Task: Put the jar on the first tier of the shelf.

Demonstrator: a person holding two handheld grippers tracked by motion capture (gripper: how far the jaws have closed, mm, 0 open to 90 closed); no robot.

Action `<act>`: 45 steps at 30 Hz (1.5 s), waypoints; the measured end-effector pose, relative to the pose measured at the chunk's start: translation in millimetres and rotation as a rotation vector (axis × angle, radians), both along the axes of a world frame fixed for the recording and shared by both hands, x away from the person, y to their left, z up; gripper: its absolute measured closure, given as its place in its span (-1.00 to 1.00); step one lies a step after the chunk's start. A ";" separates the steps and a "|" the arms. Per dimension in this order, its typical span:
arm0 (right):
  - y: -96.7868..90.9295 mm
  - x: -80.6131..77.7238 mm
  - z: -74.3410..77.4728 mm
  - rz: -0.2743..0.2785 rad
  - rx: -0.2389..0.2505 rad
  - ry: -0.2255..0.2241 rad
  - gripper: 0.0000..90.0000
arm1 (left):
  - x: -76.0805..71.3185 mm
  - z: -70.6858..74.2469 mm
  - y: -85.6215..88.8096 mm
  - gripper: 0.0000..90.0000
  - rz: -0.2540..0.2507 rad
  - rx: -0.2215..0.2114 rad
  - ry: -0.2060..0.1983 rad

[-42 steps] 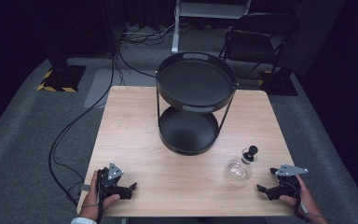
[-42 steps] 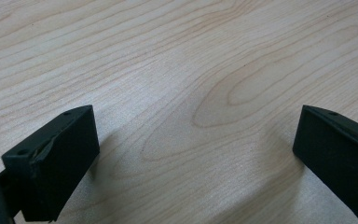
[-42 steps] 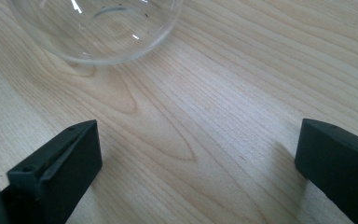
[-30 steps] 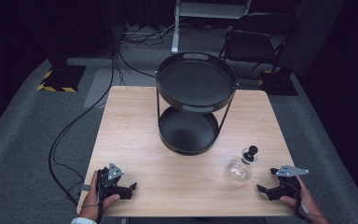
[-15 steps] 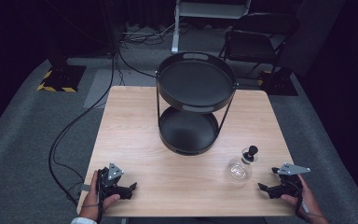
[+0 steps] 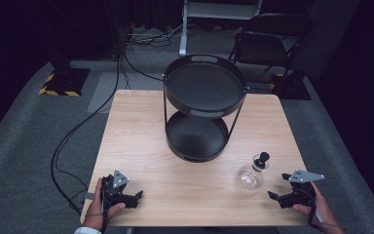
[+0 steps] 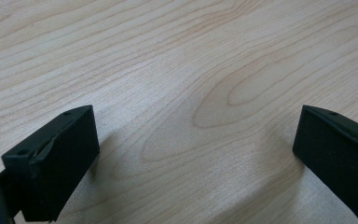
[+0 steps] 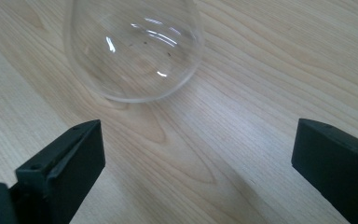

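A clear round glass bottle [image 6: 250,178] with a black stopper [image 6: 261,160] lies on the wooden table [image 6: 146,136] at the front right. My right gripper [image 6: 275,192] rests open just right of it, jaws pointing at it. In the right gripper view the bottle's glass body [image 8: 133,49] lies just beyond the jaws, which stand wide apart with bare wood between them. My left gripper [image 6: 137,196] rests open at the table's front left corner, and the left gripper view has plain tabletop [image 7: 191,93] between its jaws.
A black two-tier round tray stand [image 6: 204,80] stands at the table's middle back, its lower tray [image 6: 195,136] near the centre. Past the table are a chair [image 6: 268,39], floor cables [image 6: 78,131] and a dark stand base [image 6: 61,80].
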State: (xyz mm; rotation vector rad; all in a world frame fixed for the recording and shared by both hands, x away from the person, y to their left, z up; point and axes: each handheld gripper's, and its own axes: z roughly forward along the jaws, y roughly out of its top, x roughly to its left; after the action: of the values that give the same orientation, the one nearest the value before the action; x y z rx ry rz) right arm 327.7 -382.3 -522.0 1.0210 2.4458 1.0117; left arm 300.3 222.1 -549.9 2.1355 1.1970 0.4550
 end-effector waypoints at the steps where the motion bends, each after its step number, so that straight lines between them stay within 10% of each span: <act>1: 1.2 -0.2 0.8 0.003 -0.004 -0.003 -0.95 | 0.0 0.0 0.0 -1.00 0.000 0.000 0.000; 45: 52.8 11.9 28.4 0.046 -0.006 -0.017 -0.87 | 0.0 0.0 0.0 -1.00 0.000 0.000 0.000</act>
State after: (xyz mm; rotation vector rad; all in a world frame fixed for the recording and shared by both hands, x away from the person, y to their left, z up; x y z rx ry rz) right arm 339.6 -329.5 -493.6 0.9546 2.4682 1.0222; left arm 300.2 222.1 -549.9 2.1358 1.1973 0.4548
